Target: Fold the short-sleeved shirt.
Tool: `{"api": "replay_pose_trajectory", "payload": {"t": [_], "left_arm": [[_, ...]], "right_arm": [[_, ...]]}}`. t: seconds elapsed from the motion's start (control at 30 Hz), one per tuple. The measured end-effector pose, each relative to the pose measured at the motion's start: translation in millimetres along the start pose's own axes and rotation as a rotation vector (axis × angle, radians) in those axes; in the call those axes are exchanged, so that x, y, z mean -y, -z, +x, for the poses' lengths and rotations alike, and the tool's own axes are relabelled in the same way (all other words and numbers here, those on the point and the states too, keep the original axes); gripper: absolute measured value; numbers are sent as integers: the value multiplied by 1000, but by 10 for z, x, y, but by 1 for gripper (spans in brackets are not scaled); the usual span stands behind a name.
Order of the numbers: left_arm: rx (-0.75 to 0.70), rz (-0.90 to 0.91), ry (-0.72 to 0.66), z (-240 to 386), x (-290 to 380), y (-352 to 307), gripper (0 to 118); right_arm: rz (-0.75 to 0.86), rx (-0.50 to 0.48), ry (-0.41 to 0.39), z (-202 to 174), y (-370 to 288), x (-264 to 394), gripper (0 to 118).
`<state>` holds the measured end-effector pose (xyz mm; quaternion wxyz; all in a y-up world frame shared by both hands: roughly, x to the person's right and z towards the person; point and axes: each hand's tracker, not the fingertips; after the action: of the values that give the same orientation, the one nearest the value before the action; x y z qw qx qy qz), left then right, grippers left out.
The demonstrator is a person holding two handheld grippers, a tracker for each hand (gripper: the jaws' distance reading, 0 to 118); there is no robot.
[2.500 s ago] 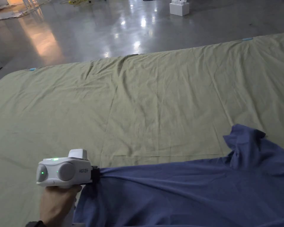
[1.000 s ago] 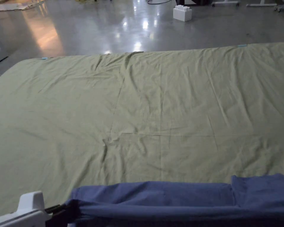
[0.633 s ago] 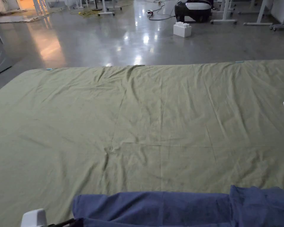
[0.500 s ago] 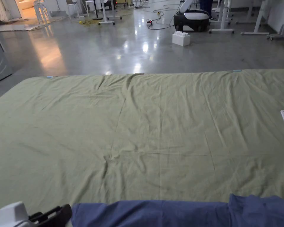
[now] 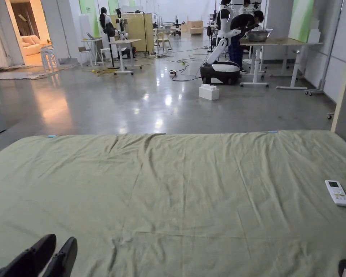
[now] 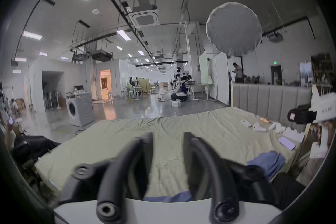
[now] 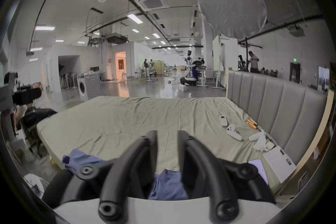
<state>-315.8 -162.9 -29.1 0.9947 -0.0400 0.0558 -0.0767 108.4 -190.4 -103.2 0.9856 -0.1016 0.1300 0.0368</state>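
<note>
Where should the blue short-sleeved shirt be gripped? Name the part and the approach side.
Probably its two ends. The short-sleeved shirt lies as a band along the near edge of the green bed sheet, one end bunched. Come down from the near side with the open left gripper and right gripper, one per end.

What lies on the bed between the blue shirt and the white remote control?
In the right gripper view, only bare green sheet lies between the blue shirt and the white remote control, with the right gripper raised before it.
</note>
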Motion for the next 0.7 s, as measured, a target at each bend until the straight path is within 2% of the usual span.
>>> {"api": "replay_pose_trajectory", "payload": {"t": [0.03, 0.07, 0.1, 0.2, 0.23, 0.3, 0.37, 0.53, 0.57, 0.67, 0.7], "left_arm": [[21, -5, -10, 13, 0, -43, 4], [45, -11, -15, 26, -3, -85, 3], [75, -19, -31, 34, 2, -119, 1], [93, -35, -58, 86, 39, -195, 0], [96, -39, -49, 90, 41, -206, 0], [85, -47, -37, 64, 61, -189, 0], [93, -60, -55, -23, 78, -153, 0], [106, -155, -237, -432, 352, 56, 2], [81, -213, -296, -553, 495, 150, 18], [53, -416, -512, -933, 1066, 482, 84], [112, -457, -574, -1022, 1304, 581, 88]], "right_arm": [[2, 12, -32, -67, -39, 8, 13], [22, 13, -53, -167, -88, 12, 3], [48, 7, -74, -220, -132, 16, 1], [78, -2, -59, -290, -212, 40, 0], [52, -18, -30, -287, -198, 46, 0], [68, -12, -49, -278, -184, 28, 0], [53, -12, -34, -258, -152, 14, 0], [-3, -32, 28, -186, -96, 111, 0], [-43, -42, 55, -179, -72, 164, 0], [-77, -52, 46, -202, -42, 220, 0], [-85, -53, 44, -210, -34, 245, 0]]}}
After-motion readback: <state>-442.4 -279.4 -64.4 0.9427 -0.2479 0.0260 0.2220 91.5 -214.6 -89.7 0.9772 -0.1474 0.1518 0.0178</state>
